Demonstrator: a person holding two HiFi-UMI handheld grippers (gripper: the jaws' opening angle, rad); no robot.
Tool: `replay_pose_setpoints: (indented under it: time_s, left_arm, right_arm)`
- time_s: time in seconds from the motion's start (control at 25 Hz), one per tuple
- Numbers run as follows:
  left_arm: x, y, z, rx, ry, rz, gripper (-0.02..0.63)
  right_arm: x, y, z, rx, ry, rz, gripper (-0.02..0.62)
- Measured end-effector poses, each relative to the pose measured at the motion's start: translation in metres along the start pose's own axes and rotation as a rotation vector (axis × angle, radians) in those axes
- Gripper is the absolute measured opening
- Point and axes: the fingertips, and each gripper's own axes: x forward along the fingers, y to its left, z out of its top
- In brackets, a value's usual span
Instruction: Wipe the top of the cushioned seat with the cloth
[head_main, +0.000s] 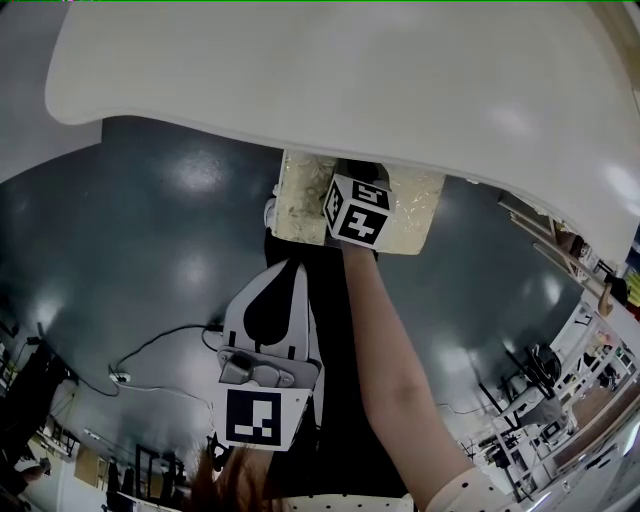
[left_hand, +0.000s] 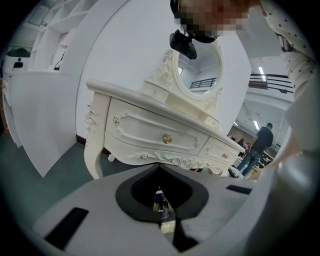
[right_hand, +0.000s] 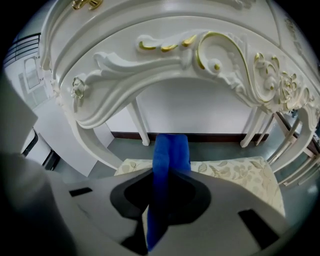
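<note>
The cushioned seat (head_main: 298, 200) has a cream floral top and stands half under the white dressing table (head_main: 330, 80). The marker cube (head_main: 357, 210) of my right gripper hovers over the seat; its jaws are hidden below the cube. In the right gripper view, my right gripper (right_hand: 161, 172) is shut on a blue cloth (right_hand: 170, 150), which sticks out forward over the near edge of the seat (right_hand: 235, 172). My left gripper (head_main: 290, 268) is held back from the seat, near the person's body. It is shut with nothing in it, and faces the table's drawers (left_hand: 150, 130).
The carved table apron (right_hand: 165, 65) arches low over the seat, with table legs (right_hand: 137, 122) behind. An oval mirror (left_hand: 200, 75) stands on the table. A cable (head_main: 150, 360) lies on the dark floor at left. People (left_hand: 257, 145) stand far off.
</note>
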Motion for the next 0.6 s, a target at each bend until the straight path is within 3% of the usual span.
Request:
replay_pose_setpoints:
  time_s: [0.6]
  left_arm:
    - [-0.009, 0.018, -0.001, -0.017, -0.007, 0.029, -0.002]
  right_arm:
    - [0.005, 0.026, 0.002, -0.007, -0.001, 0.024, 0.057]
